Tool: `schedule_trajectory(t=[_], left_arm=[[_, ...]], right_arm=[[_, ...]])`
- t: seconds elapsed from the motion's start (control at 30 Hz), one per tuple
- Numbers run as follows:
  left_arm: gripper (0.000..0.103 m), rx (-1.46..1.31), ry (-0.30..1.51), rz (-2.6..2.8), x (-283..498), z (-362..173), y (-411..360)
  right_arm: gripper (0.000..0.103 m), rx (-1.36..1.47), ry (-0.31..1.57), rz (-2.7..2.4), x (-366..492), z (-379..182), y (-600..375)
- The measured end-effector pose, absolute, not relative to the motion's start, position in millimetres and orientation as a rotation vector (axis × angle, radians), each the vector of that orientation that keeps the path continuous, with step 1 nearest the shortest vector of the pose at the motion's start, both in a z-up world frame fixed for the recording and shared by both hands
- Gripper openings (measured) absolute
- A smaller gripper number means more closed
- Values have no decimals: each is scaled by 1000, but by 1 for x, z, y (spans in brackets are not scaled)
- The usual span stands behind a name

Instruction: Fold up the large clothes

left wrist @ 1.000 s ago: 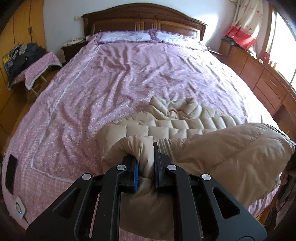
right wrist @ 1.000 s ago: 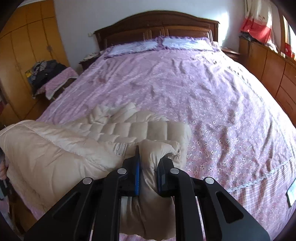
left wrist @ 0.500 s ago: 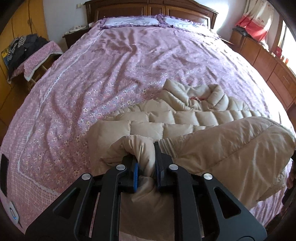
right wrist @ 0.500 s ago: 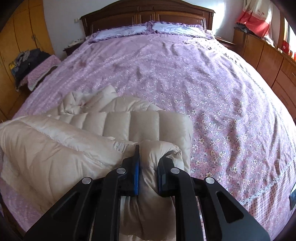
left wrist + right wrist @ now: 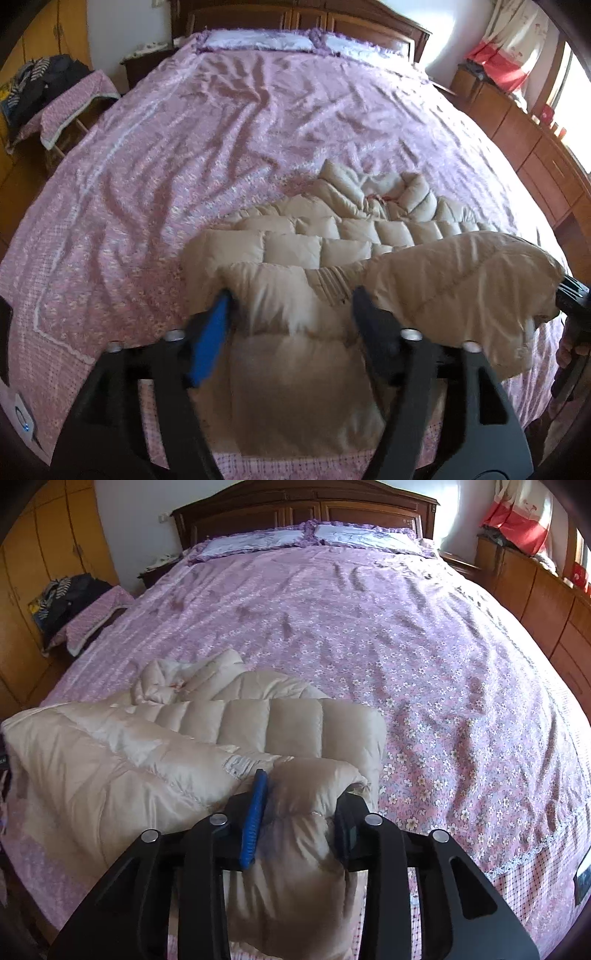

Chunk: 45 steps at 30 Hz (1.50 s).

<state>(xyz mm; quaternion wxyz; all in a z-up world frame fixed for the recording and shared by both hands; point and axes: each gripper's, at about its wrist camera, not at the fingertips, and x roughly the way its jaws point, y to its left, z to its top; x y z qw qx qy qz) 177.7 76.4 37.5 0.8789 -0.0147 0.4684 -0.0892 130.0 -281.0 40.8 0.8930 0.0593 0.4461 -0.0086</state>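
Note:
A beige quilted down jacket [image 5: 332,236] lies on the near part of the pink flowered bed [image 5: 221,129], its lower half folded forward over itself. My left gripper [image 5: 291,302] is open, its jaws spread wide on either side of a jacket fold that rests between them. In the right wrist view the jacket [image 5: 236,727] lies at the near left of the bed [image 5: 424,657]. My right gripper [image 5: 304,790] is open too, with the puffy folded edge lying loose between its jaws.
A dark wooden headboard [image 5: 303,509] and two pillows [image 5: 258,541] are at the far end. A chair with dark clothes [image 5: 48,92] stands left of the bed. Wooden drawers [image 5: 532,155] line the right wall. A dark phone-like object [image 5: 583,878] lies at the bed's near right edge.
Both grippers have opened and let go of the jacket folds they pinched. The jacket has settled lower on the bed, and both cameras have moved forward and down.

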Motion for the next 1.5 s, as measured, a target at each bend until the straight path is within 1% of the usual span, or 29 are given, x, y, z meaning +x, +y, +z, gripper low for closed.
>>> schedule_trajectory(t=[0.07, 0.17, 0.3, 0.43, 0.7, 1.0, 1.4, 1.43, 1.47, 1.5], left_arm=[[80, -11, 952, -184, 170, 45, 79], [81, -9, 941, -183, 160, 53, 84], [81, -23, 916, -168, 145, 62, 95], [82, -27, 898, -150, 132, 69, 106], [82, -31, 859, -119, 104, 79, 124], [82, -26, 874, -118, 85, 72, 126], [82, -93, 933, -125, 102, 35, 106], [82, -101, 932, -126, 105, 34, 104], [77, -104, 931, -128, 107, 32, 101], [71, -104, 932, -133, 109, 31, 99]], right_arm=[[40, 149, 927, -4, 126, 44, -284], [46, 181, 928, 15, 116, 50, -287], [67, 183, 909, 37, 102, 62, -287], [73, 133, 872, 28, 87, 77, -285], [73, 114, 854, 17, 59, 86, -295], [73, 21, 890, 39, 33, 76, -287], [73, 176, 970, 40, 56, 42, -289], [72, 192, 973, 42, 59, 41, -290], [70, 203, 975, 42, 61, 40, -290], [58, 210, 976, 49, 64, 40, -289]])
